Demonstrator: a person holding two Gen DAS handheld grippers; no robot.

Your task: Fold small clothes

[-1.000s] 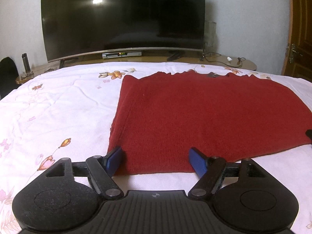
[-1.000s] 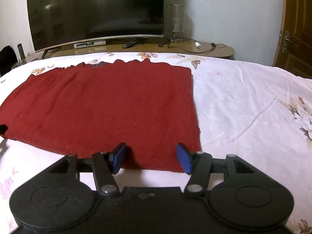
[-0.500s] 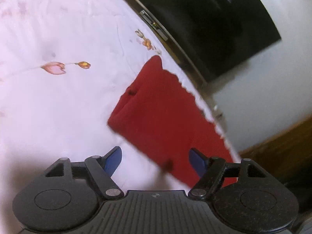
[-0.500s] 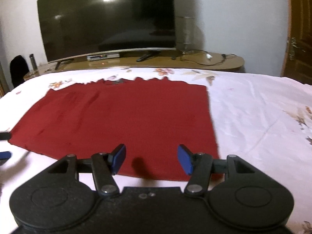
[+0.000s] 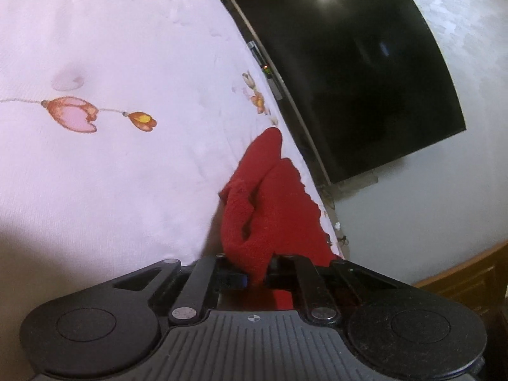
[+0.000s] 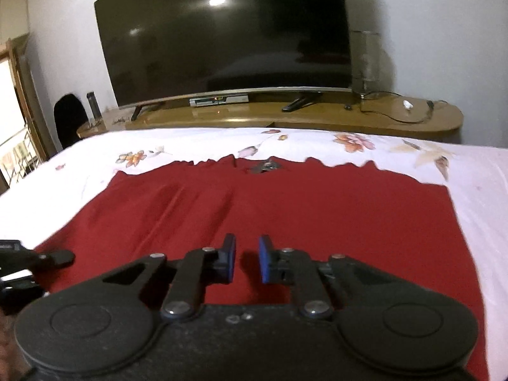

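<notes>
A red knitted cloth (image 6: 317, 222) lies spread flat on the white flowered bedsheet (image 6: 476, 190). In the left wrist view, which is rolled steeply, my left gripper (image 5: 254, 273) is closing and its pads pinch a bunched corner of the red cloth (image 5: 279, 197), lifted off the sheet. The left gripper (image 6: 47, 257) also shows at the far left of the right wrist view, at the cloth's near left corner. My right gripper (image 6: 247, 260) hovers over the cloth's near middle. Its jaws are closing to a narrow gap, and no cloth is seen pinched between them.
A large dark television (image 6: 222, 38) stands on a long wooden cabinet (image 6: 317, 117) beyond the bed, with a set-top box (image 6: 219, 100), a remote and cables on it. A dark chair (image 6: 68, 117) stands at the back left. Bare sheet (image 5: 111, 158) lies left of the cloth.
The left gripper rolled sideways, closed on the cloth's corner and bunched it up. The right gripper moved left over the cloth and its jaws narrowed from wide apart to a small gap.
</notes>
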